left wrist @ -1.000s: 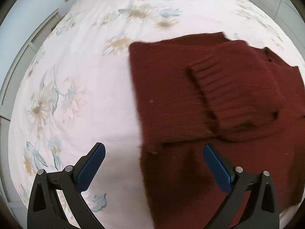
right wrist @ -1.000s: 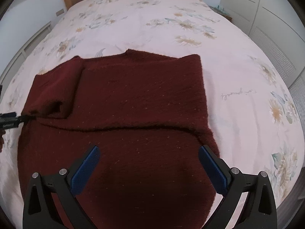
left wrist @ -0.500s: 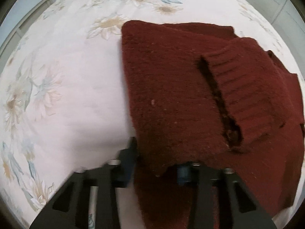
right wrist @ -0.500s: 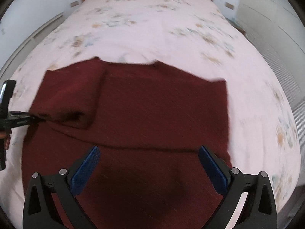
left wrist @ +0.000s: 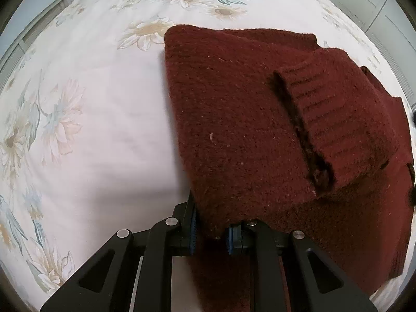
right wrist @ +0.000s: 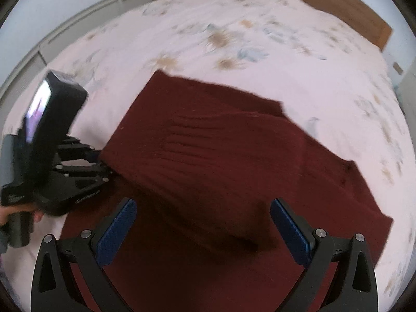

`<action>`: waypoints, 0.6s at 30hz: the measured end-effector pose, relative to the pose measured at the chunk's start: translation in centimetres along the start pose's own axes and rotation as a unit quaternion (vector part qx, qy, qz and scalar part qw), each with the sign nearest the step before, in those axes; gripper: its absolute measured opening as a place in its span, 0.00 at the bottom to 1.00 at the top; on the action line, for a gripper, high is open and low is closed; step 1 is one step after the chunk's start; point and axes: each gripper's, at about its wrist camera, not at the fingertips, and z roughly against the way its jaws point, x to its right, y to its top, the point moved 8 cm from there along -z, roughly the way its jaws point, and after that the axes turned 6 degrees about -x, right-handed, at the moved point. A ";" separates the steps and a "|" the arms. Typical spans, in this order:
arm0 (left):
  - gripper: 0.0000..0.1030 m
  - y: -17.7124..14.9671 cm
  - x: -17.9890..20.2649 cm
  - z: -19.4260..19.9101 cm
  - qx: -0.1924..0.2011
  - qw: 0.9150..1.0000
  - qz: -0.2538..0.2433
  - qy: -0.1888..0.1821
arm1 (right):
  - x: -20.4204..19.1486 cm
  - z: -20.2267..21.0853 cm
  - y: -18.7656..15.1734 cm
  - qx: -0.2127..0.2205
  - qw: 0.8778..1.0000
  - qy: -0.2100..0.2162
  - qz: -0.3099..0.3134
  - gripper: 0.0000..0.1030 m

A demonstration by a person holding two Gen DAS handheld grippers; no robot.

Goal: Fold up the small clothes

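Note:
A dark red knit sweater (left wrist: pixel 247 130) lies partly folded on the bed, its ribbed sleeve cuff (left wrist: pixel 338 119) laid across the body. My left gripper (left wrist: pixel 210 230) pinches the near left corner of the folded layer; its jaws are still closing, and the blue pads press the knit between them. In the right wrist view the sweater (right wrist: pixel 221 156) fills the middle, and the left gripper (right wrist: pixel 104 166) grips its left edge. My right gripper (right wrist: pixel 202 223) hangs open above the sweater's near part, nothing between its fingers.
The bed (left wrist: pixel 91 104) has a pale pink cover with a flower print. A wooden headboard (right wrist: pixel 338 2) stands at the far end. White cupboard doors (left wrist: pixel 364 0) lie past the bed on the right. A person's hand (right wrist: pixel 15 210) holds the left gripper's handle.
The left gripper dropped to the sweater's corner and closed on it. The right gripper swung left across the sweater and rolled, so the left gripper now looms large in its view.

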 end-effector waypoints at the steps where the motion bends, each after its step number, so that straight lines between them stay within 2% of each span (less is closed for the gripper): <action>1: 0.15 0.0 0.2 0.0 0.000 1.000 0.000 -0.001 | -0.2 -0.8 0.3 -0.010 1.000 0.005 -0.001 0.99; 3: 0.15 0.1 0.3 0.1 -0.001 1.000 0.002 -0.007 | -0.5 -1.8 0.7 -0.019 1.000 0.003 0.002 0.99; 4: 0.15 -0.9 -0.6 -0.4 -0.001 1.000 0.003 -0.009 | -0.5 -2.3 0.9 -0.021 1.000 0.001 0.005 0.96; 9: 0.15 -1.3 -1.0 -0.3 -0.001 1.000 0.002 -0.014 | -0.8 -4.0 1.0 -0.050 0.999 0.002 0.013 0.82; 10: 0.15 -1.3 -1.0 -0.3 -0.001 1.000 0.000 -0.013 | -0.7 -4.2 0.9 -0.052 0.998 -0.003 0.017 0.75; 12: 0.16 -1.2 -0.8 -0.5 -0.001 1.000 -0.001 -0.011 | -0.3 -3.9 1.0 -0.046 0.999 -0.013 0.013 0.47; 13: 0.16 -1.3 -0.9 -0.5 -0.001 1.000 -0.002 -0.010 | 0.1 -3.6 1.1 -0.043 0.999 -0.019 0.007 0.26; 14: 0.16 -1.3 -0.7 -0.4 -0.001 1.000 -0.002 -0.009 | 0.6 -3.1 1.1 -0.039 0.999 -0.019 -0.001 0.21; 18: 0.16 -1.0 -0.8 -0.6 -0.001 1.000 -0.004 -0.012 | 3.4 0.2 0.6 0.002 0.998 0.016 -0.055 0.18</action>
